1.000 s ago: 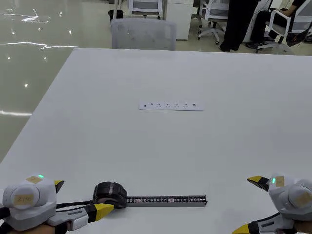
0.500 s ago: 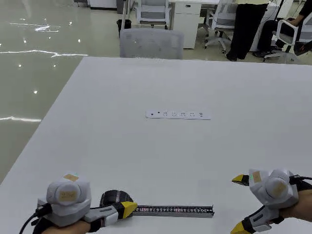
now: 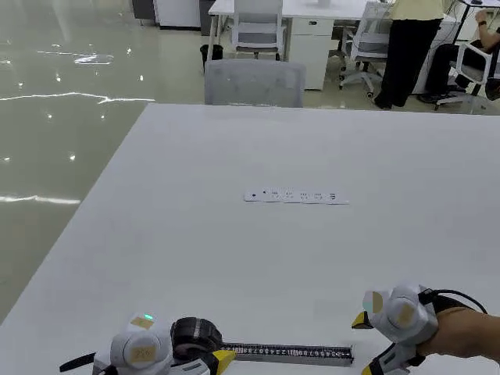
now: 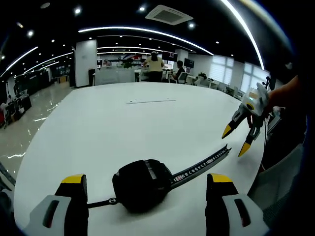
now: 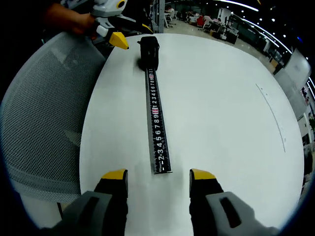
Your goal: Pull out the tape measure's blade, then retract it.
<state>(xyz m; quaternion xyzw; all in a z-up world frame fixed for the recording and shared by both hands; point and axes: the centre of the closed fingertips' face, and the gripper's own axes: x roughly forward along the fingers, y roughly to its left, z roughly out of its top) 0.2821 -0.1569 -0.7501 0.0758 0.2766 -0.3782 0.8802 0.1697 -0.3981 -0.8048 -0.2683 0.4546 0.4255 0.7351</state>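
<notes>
The left gripper view looks along the left gripper [image 4: 146,179], whose jaws stand wide, one on each side of the tape measure's case [image 4: 142,184], with a gap on both sides. A thin strap [image 4: 101,202] runs from the case toward one jaw. This view also catches the long curved ceiling lights [image 4: 147,33].

The right gripper view reads the blade [image 5: 157,123] from its free end. The black blade carries white numerals, some red, and lies flat and straight back to the case. The right gripper [image 5: 158,174] is spread wide too. The blade's end lies just ahead of the gap between its yellow tips, and nothing is clamped. A grey mesh chair back [image 5: 44,108] stands beside the table's edge here.

From the head view, the tape measure lies along the near edge of the white table [image 3: 234,258], the case toward the near left corner and the blade drawn out to the right. The tabletop is smooth and matt. A flat white power strip [image 3: 297,197] sits at its middle, well apart from the tape. Beyond the far edge are a grey chair [image 3: 254,82], a glossy floor [image 3: 62,117] with light reflections, and a standing person [image 3: 410,47] among office chairs.

The case is rounded, black and rubbery-looking.
</notes>
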